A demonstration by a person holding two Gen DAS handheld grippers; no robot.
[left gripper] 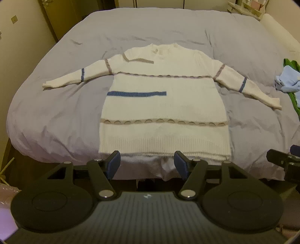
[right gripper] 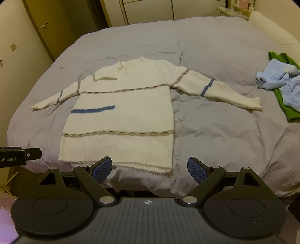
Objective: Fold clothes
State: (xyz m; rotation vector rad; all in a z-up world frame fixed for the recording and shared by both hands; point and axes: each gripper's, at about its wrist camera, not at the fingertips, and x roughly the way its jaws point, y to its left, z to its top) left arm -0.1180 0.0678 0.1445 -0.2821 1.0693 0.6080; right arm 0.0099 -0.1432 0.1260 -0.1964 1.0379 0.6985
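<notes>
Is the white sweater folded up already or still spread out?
Spread out. The white sweater lies flat on the bed, both sleeves stretched sideways, nothing folded over.

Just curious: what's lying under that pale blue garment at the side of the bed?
A green garment lies under the pale blue garment, on the grey bed cover. Its covered part cannot be seen.

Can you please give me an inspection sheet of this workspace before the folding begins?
Surface: bed with wrinkled grey cover.
Job's things: white sweater lies flat, both sleeves spread, hem near the bed's front edge.
Clutter: light blue garment on green garment, at the bed's right side.
Grippers: left tool open, empty; right tool open, empty.
Cables: nothing seen.
Surroundings: door, wardrobe, shelf.
</notes>
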